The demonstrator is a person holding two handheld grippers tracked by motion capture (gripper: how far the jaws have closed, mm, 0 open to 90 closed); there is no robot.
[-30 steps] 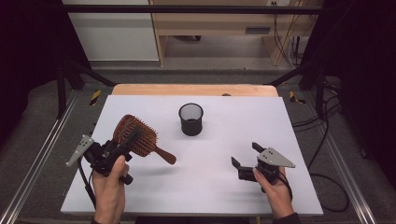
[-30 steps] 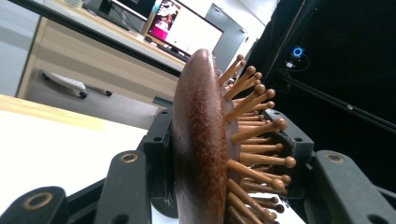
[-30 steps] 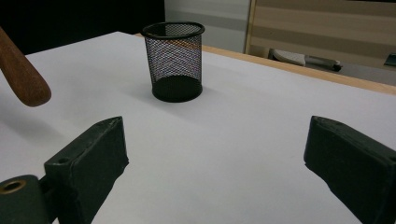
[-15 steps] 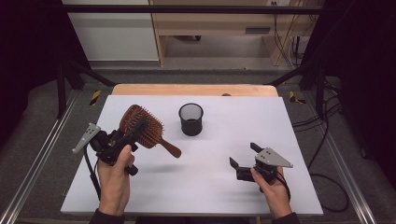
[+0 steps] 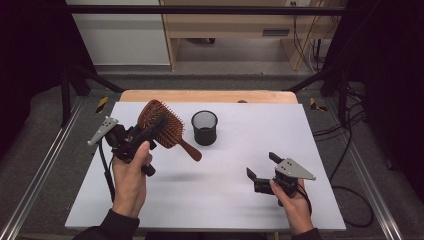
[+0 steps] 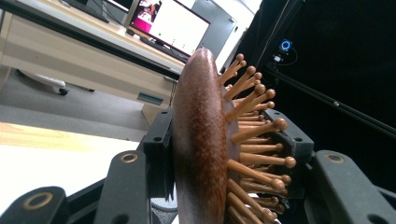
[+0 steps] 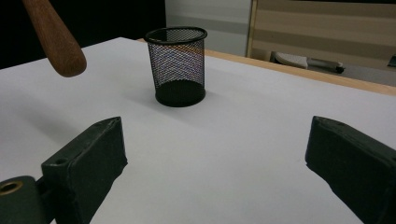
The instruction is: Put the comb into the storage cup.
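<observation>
**Brush lifted by its head, handle free for the cup**

The left gripper (image 5: 150, 131) held the wooden hairbrush (image 5: 162, 125) clear of the white table (image 5: 220, 200), its shadow lying on the sheet below. Jaws clamped across the paddle head, one on the smooth back, the other among the bristle pins (image 6: 254, 130) (a grip that probably left the handle free). The handle (image 5: 190, 150) slanted down to the right, its tip hanging near the black mesh cup (image 5: 204, 127), not touching it. The cup stood upright at the far middle, empty as far as could be seen, a likely receptacle for the handle. The right gripper (image 5: 267, 172) rested at the near right, jaws wide with nothing between, well apart from the cup.
</observation>
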